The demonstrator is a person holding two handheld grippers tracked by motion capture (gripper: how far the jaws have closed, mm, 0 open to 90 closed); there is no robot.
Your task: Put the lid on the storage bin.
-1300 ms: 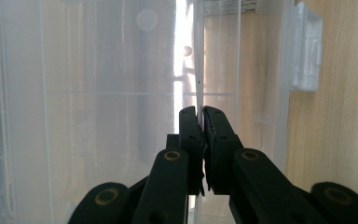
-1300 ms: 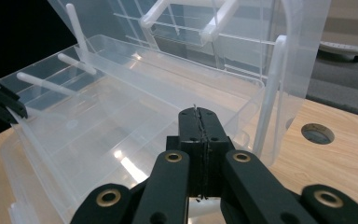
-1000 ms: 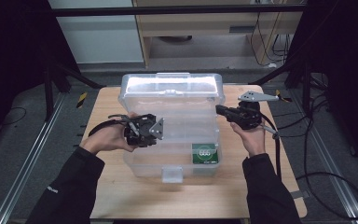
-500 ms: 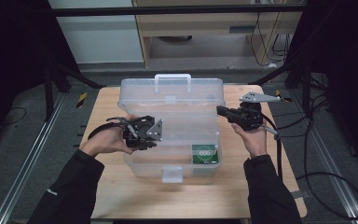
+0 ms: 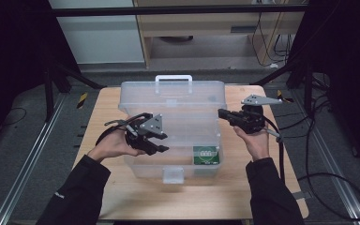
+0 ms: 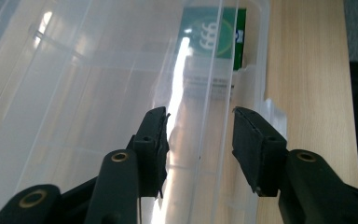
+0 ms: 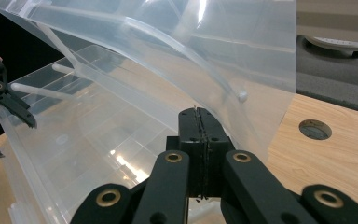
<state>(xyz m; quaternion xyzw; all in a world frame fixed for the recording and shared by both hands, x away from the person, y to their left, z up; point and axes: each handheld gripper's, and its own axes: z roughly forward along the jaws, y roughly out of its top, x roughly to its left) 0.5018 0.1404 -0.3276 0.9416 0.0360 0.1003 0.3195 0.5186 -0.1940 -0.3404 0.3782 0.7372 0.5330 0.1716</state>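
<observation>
A clear plastic storage box (image 5: pixel 178 136) stands at the middle of the wooden counter (image 5: pixel 243 192), its lid (image 5: pixel 176 96) raised toward the far edge with the white carry handle (image 5: pixel 173 80) uppermost. Inside the box, near its front right corner, lies a green packet (image 5: pixel 206 154) with a white emblem; the left gripper view shows the same packet (image 6: pixel 214 35) through the clear wall. The left tool (image 5: pixel 157 143) is held over the left wall of the box, and in its own view its jaws stand apart with a thin clear edge of the box (image 6: pixel 209 116) running up between them; whether either jaw touches that edge is hard to judge through the glare. The right tool (image 5: pixel 222 114) sits at the right side of the box, by the lifted lid. In its own view the right tool (image 7: pixel 199 112) has its jaws pressed together, with nothing visible between them, their tip just under the curved edge of the lid (image 7: pixel 168 42). A round hole (image 7: pixel 314 129) is cut into the counter near its far right corner.
</observation>
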